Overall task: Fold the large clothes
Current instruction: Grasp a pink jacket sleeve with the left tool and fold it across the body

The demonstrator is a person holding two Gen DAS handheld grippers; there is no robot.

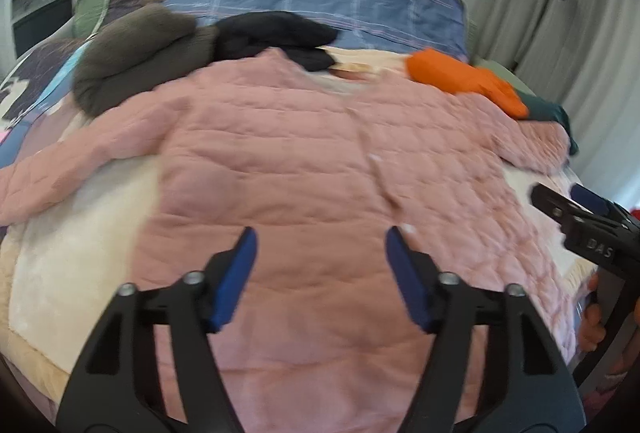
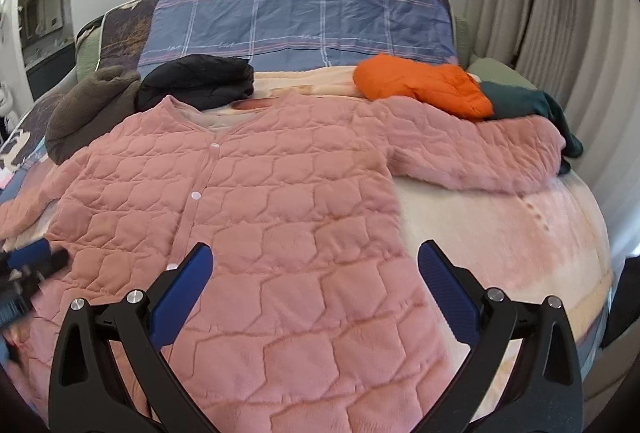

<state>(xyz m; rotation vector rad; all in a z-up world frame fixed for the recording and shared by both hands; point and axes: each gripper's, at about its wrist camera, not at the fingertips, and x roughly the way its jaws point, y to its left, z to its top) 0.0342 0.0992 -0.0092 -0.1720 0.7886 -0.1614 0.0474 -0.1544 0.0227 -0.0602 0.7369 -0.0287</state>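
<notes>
Pink quilted jacket (image 2: 256,217) spread flat, front up, on the bed's cream blanket (image 2: 500,233), orange (image 2: 424,85), black (image 2: 200,77) and brown (image 2: 88,109) garments behind; left tool (image 1: 320,265) half-open, right tool (image 2: 316,281) wide, both empty above it.

Clothes heaps (image 2: 424,85) behind jacket (image 2: 280,217)

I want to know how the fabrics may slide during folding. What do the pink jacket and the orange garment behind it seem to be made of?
The pink jacket looks like soft, matte, fleecy quilted fabric: stitched padded cells with a fuzzy surface, closed by pale snap buttons. The orange garment looks like smooth, thin synthetic shell over padding, perhaps nylon: puffy stitched ridges and a slight sheen.
</notes>
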